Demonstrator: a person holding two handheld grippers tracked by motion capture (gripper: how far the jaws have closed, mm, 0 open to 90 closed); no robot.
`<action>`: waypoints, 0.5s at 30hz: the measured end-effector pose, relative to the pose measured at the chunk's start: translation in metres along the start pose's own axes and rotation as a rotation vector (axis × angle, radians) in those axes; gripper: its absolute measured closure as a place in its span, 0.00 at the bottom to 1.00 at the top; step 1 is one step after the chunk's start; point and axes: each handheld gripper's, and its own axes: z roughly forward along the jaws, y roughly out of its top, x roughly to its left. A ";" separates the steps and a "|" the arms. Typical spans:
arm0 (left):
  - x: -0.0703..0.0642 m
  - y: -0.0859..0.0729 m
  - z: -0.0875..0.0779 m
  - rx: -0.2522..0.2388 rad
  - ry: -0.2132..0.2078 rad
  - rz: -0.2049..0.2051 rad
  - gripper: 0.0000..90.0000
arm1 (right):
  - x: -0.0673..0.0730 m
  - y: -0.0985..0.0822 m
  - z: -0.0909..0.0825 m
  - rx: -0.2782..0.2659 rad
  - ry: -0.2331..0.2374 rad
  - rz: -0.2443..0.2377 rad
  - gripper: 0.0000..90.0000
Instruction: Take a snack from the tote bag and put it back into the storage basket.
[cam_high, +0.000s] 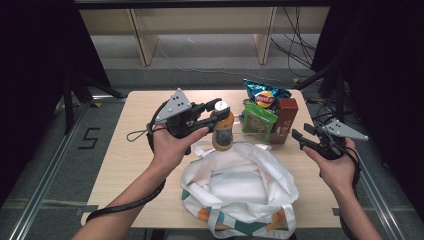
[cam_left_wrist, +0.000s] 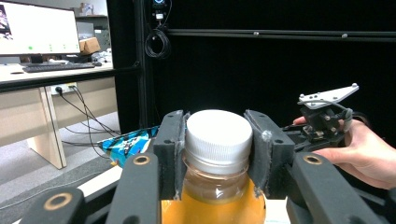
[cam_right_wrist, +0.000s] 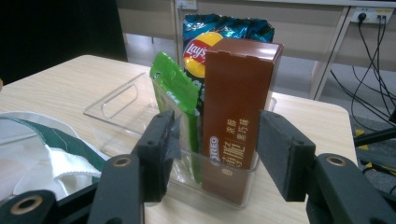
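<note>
The left gripper (cam_high: 214, 111) clamps the orange juice bottle (cam_high: 223, 131) at its white cap, above the tote bag (cam_high: 240, 187). The right gripper (cam_high: 300, 138), jaws parted and empty, faces the brown Oreo box (cam_right_wrist: 240, 116) beside the Lay's bag (cam_right_wrist: 205, 39).

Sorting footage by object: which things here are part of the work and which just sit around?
In the job: juice bottle clamped in the left gripper; white tote bag.
Lying about: chips bag, green pouch, brown box, clear bin.
</note>
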 end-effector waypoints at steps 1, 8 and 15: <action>0.001 0.000 0.001 -0.001 0.003 -0.002 0.66 | 0.000 0.000 0.000 -0.002 0.002 -0.005 0.54; 0.009 0.000 0.006 -0.004 0.015 0.000 0.66 | -0.001 -0.002 0.000 -0.005 -0.001 -0.016 0.54; 0.017 -0.001 0.013 -0.012 0.023 0.008 0.66 | 0.003 -0.003 0.001 -0.003 0.011 0.022 0.54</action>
